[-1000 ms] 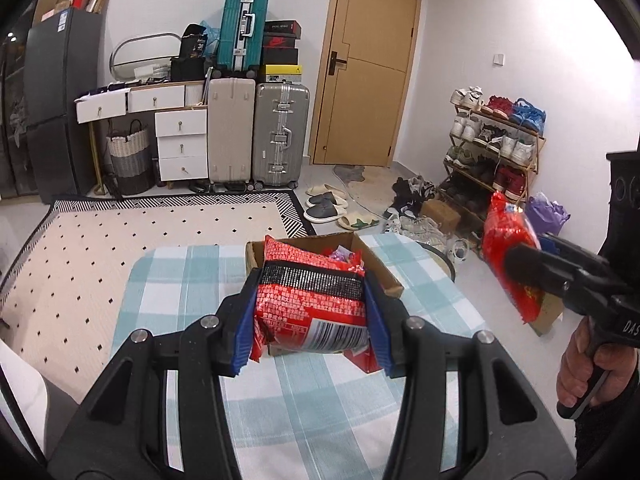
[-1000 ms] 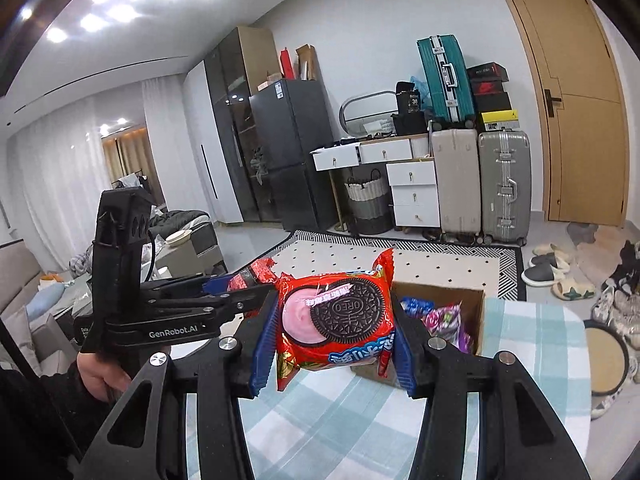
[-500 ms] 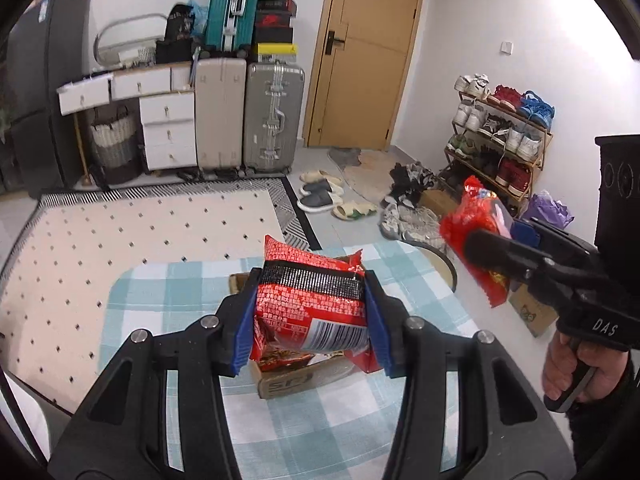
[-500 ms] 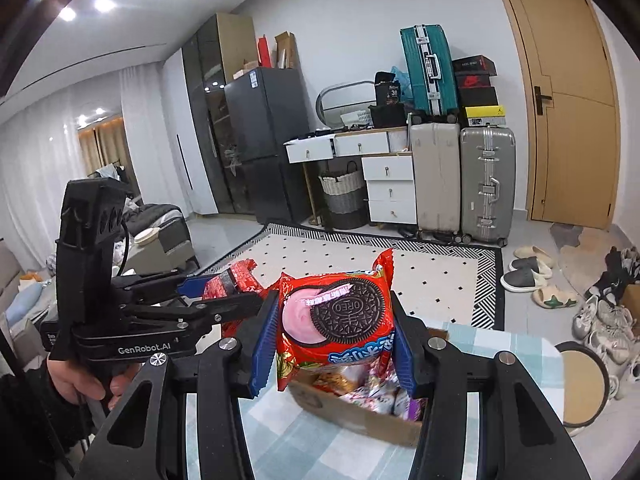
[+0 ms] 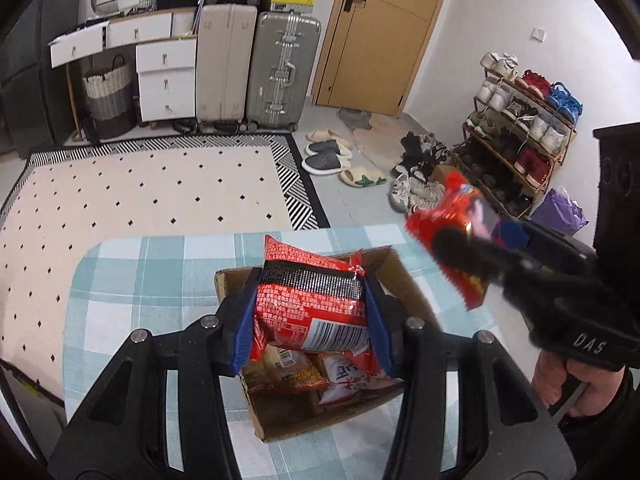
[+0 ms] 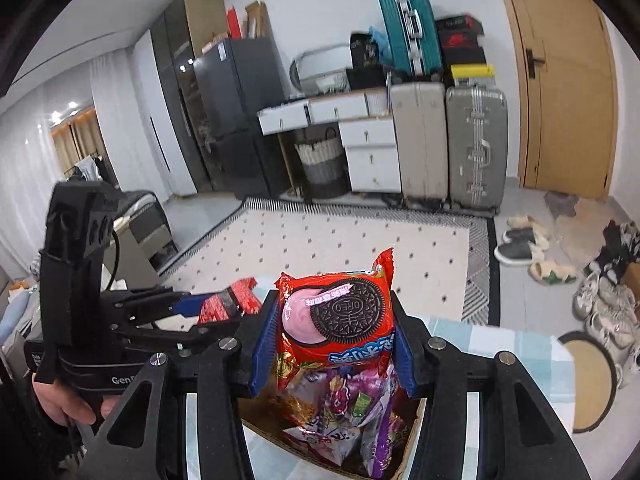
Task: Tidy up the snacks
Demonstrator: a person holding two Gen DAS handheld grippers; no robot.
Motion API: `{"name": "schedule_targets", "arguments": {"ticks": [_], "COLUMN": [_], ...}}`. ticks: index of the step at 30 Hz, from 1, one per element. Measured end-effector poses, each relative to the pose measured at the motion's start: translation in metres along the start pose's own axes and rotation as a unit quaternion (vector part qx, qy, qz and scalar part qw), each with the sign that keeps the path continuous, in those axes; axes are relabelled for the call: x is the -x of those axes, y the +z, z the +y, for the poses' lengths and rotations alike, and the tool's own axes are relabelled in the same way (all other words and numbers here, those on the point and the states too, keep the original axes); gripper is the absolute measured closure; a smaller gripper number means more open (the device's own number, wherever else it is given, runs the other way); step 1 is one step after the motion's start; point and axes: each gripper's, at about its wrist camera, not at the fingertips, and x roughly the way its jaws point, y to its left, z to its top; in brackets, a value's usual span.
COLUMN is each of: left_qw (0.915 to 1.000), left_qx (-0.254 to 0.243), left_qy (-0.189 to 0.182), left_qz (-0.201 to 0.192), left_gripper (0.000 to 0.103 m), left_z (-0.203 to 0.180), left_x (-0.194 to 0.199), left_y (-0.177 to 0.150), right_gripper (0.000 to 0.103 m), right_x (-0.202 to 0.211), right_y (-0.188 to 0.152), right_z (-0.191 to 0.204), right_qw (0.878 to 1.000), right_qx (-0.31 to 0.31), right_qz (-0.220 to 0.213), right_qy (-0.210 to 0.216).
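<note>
My left gripper (image 5: 310,316) is shut on a red snack packet with a black band (image 5: 312,300) and holds it over the open cardboard box (image 5: 404,280), which has several snack packets inside. My right gripper (image 6: 332,338) is shut on a red Oreo packet (image 6: 336,312) above the same box (image 6: 412,436), over purple and red packets. The right gripper with its Oreo packet (image 5: 452,232) shows at the right of the left wrist view. The left gripper (image 6: 216,308) shows at the left of the right wrist view.
The box stands on a table with a teal checked cloth (image 5: 140,280). Beyond lie a dotted rug (image 5: 140,196), suitcases (image 5: 280,68), white drawers (image 5: 164,76), a shoe rack (image 5: 520,120), slippers (image 5: 328,156) and a wooden door (image 5: 376,32).
Both grippers have moved forward and tilted down over the box, so its contents now show below the held packets. The right gripper has come closer to the left one.
</note>
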Motion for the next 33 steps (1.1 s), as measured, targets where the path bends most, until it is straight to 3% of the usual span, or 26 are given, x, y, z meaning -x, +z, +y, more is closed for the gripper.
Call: {"name": "schedule_targets", "arguments": {"ticks": [6, 10, 13, 15, 19, 26, 33], "left_qw": [0.9995, 0.9989, 0.998, 0.9978, 0.9979, 0.9992, 0.999], "left_qx": [0.01, 0.024, 0.033, 0.041, 0.043, 0.031, 0.007], "left_qy": [-0.008, -0.018, -0.032, -0.03, -0.027, -0.022, 0.018], "left_qz": [0.03, 0.037, 0.043, 0.043, 0.04, 0.011, -0.039], "left_gripper": [0.058, 0.058, 0.056, 0.051, 0.028, 0.025, 0.024], "left_z": [0.019, 0.029, 0.033, 0.036, 0.035, 0.029, 0.014], "left_x": [-0.045, -0.061, -0.069, -0.072, -0.066, -0.024, 0.039], "left_y": [-0.019, -0.027, -0.029, -0.03, -0.034, -0.044, -0.059], "right_gripper": [0.053, 0.052, 0.048, 0.036, 0.035, 0.031, 0.024], "right_x": [-0.052, -0.069, -0.068, -0.066, -0.045, 0.007, 0.066], "right_y": [-0.021, -0.031, -0.037, -0.038, -0.044, -0.049, -0.057], "right_z": [-0.015, -0.018, -0.017, -0.016, -0.015, -0.008, 0.008], "right_qw": [0.999, 0.998, 0.999, 0.999, 1.0, 1.0, 0.998], "right_qx": [-0.02, -0.024, -0.014, -0.013, -0.017, -0.019, -0.012], "right_qz": [0.045, 0.051, 0.043, 0.04, 0.018, -0.015, -0.058], "right_qy": [0.009, 0.003, -0.002, 0.001, 0.004, 0.001, -0.002]}}
